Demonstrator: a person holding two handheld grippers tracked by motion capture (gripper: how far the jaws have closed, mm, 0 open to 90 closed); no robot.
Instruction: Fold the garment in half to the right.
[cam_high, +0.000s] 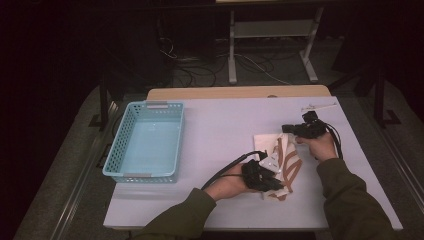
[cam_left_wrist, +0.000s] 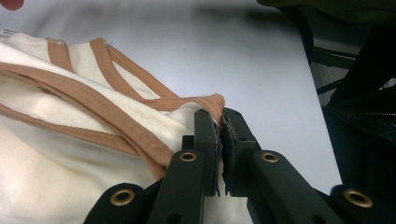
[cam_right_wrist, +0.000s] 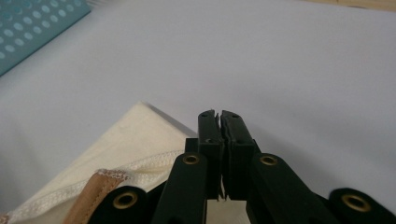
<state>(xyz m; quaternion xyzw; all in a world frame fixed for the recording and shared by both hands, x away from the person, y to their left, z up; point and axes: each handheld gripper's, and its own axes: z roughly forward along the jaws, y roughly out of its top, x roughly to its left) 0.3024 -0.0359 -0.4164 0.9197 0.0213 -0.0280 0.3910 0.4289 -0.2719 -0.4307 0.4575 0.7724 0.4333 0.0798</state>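
Up close, left tool (cam_left_wrist: 220, 122) clamped on garment (cam_left_wrist: 70, 140) trim; right tool (cam_right_wrist: 218, 116) closed, empty.

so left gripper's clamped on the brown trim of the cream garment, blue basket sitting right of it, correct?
Not quite. The left gripper does pinch the garment by its brown trim, but the high view shows the blue basket to its left, not right.

A white-topped table (cam_high: 225, 120) with a wooden far edge stands on grey floor (cam_high: 75, 150). Beyond it, in a dim room, cables (cam_high: 200, 65) trail around a white metal stand (cam_high: 272, 30).
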